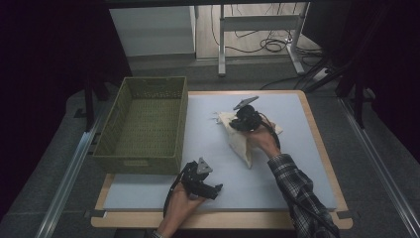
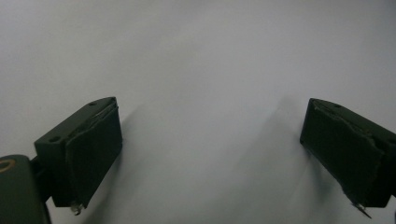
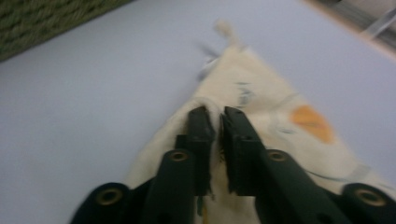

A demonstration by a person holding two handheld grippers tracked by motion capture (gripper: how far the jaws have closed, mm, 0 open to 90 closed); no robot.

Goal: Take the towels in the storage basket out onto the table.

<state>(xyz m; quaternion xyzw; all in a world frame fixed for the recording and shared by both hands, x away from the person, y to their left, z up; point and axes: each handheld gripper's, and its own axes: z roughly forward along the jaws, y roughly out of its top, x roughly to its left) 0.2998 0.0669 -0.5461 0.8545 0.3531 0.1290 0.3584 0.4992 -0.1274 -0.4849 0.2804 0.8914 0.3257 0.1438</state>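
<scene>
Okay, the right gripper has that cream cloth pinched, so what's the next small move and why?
Probably lift the cream cloth bag a little and carry it toward the green basket. The right gripper has a fold pinched between its jaws, the basket looks empty, and the left gripper rests open over bare mat.

Basket (image 1: 143,124) left of cloth bag (image 1: 241,139) on table (image 1: 277,183)

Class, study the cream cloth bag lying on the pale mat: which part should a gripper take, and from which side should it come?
Probably a raised fold near the middle of the cream cloth bag, approached from above. It lies flat and limp, so its edges hug the mat; a pinched ridge gives something to close on. The right gripper does that, its fingers nipping a fold.
</scene>
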